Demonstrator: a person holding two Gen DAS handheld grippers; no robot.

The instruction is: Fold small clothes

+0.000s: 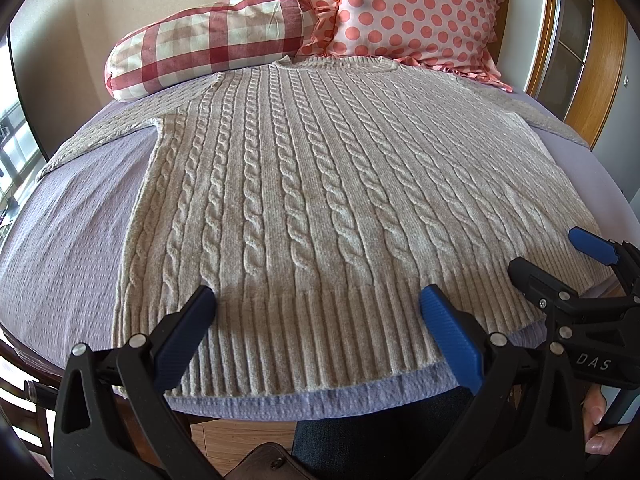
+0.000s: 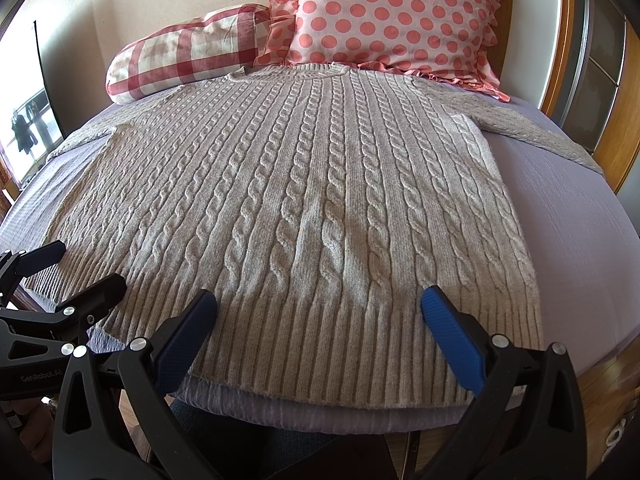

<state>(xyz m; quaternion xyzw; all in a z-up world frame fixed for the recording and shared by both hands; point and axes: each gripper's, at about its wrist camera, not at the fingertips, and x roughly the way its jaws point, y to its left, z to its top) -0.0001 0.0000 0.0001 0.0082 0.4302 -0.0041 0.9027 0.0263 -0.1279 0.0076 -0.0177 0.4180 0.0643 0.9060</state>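
left wrist view showed the sweater (image 1: 320, 184) flat mid-frame; left gripper (image 1: 318, 304) and right gripper (image 2: 320, 304) spread wide; best pinching hem corners evenly.

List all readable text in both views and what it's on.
"DAS" on the black body of the right gripper, seen in the left wrist view.
"GenRobot.AI" on the black body of the left gripper, seen in the right wrist view.
No text on the sweater or the pillows.
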